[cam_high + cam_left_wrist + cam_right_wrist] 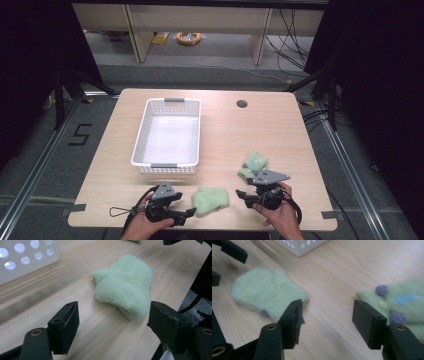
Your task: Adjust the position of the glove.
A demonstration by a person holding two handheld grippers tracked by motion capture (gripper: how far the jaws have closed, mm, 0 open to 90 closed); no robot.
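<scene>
A pale green fuzzy mitten (211, 199) lies flat near the table's front edge, between my two grippers; it also lies ahead of the jaws as the mitten (125, 287) and at the left as the mitten (265, 292). A second green mitten (253, 165) with blue and purple spots lies to the right, its cuff (404, 305) beside my right jaw. My left gripper (186, 215) is open, just left of the plain mitten and not touching it (113, 325). My right gripper (242, 196) is open over bare wood between the two mittens (327, 320).
A white perforated basket (169, 134) stands empty on the wooden table's left half, its corner close behind the mittens (25, 257). A round cable hole (242, 104) sits at the far right. The table's front edge (200, 227) runs just under both hands.
</scene>
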